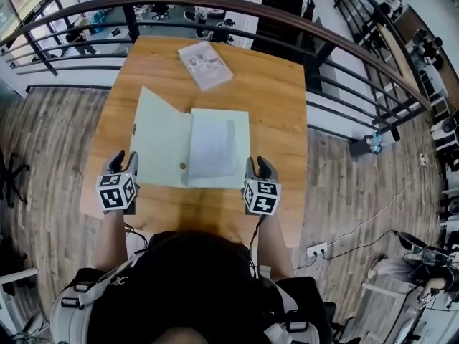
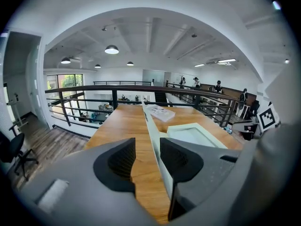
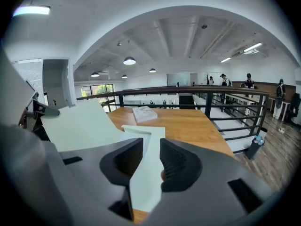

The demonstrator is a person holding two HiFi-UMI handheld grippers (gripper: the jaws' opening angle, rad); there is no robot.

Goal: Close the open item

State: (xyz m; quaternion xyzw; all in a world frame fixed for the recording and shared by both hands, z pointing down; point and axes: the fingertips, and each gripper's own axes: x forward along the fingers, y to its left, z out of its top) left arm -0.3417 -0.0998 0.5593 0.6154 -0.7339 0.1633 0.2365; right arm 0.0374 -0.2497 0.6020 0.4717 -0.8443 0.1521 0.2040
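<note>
Print on the booklet (image 1: 205,64), beyond the far edge of the folder (image 1: 161,138), is too small to be read, and whether the folder's L flap lies flat or is lifted can't be told. The folder, thin pale-green card, is laid open on the wooden table (image 1: 276,99), w/ a white paper sheet (image 1: 213,145) kept in its R half and a small brown dot (image 1: 182,166) beside its spine. The L gripper (image 1: 123,160) is seen at the folder's near-L corner, jaws apart, the flap's edge btwn the ribbed dark pads but not pinched. The R gripper (image 1: 258,165) is placed at the folder's near-R corner, jaws likewise apart, card btwn them.
</note>
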